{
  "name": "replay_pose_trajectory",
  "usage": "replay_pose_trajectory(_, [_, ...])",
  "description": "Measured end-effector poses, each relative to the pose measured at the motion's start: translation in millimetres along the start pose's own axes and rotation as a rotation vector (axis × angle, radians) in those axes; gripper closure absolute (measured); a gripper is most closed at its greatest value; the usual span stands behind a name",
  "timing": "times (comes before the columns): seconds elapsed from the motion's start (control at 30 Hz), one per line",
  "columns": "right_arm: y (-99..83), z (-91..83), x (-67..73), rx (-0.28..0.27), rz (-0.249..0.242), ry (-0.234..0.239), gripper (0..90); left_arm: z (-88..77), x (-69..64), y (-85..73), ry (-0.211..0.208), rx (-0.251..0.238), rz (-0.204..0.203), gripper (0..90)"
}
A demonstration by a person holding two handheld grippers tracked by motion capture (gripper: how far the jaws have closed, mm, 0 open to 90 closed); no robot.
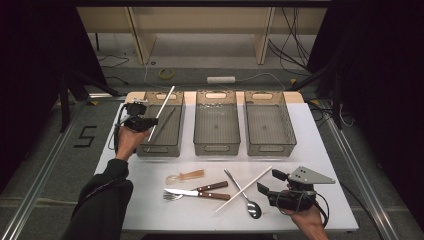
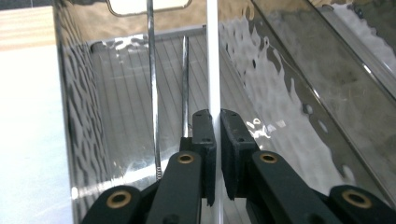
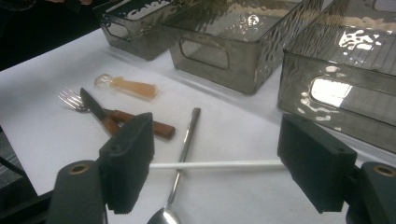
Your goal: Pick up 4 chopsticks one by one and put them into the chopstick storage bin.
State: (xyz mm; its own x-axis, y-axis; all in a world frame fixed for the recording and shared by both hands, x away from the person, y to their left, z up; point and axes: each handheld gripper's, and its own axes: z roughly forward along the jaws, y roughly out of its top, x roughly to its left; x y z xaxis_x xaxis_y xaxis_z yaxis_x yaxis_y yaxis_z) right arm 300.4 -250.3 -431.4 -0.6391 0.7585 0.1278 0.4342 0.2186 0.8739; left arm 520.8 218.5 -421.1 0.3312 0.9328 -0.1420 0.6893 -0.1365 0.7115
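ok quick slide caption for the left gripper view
Left gripper shut on a white stick, held above the smoky bin that already holds a dark stick.

Left gripper (image 1: 148, 123) clamped on a white chopstick (image 1: 163, 109) slanting over the leftmost bin (image 1: 143, 150). Right gripper (image 1: 269, 183) gaping near spoon (image 1: 246, 197), second white chopstick (image 1: 244, 188), knife (image 1: 196, 193) and fork (image 1: 192, 190).

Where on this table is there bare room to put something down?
The strip between the three bins and the cutlery is bare, as is the near left corner of the table. Crowded: fork, knife, spoon, white chopstick.
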Motion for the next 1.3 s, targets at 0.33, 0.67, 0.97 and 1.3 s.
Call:
replay_pose_trajectory(0.33, [0.0, -0.1, 0.2, -0.001, -0.001, 0.002, 28.3, 2.8, -3.5, 3.9, -0.001, 0.016, 0.0, 60.9])
replay_pose_trajectory(0.67, [0.1, -0.5, 0.9, -0.001, -0.005, -0.001, 28.3, -29.8, -35.0, -13.0, -0.104, -0.06, 0.016, 37.2])
replay_pose_trajectory(0.97, [1.0, -0.7, 0.5, -0.003, -0.006, -0.006, 28.3, -44.8, -74.7, -26.6, -0.129, -0.06, 0.074, 30.4])
replay_pose_trajectory(1.3, [0.9, -1.9, 0.4, -0.006, -0.004, -0.011, 28.3, -50.1, -105.7, -42.8, -0.178, -0.031, 0.112, 26.1])
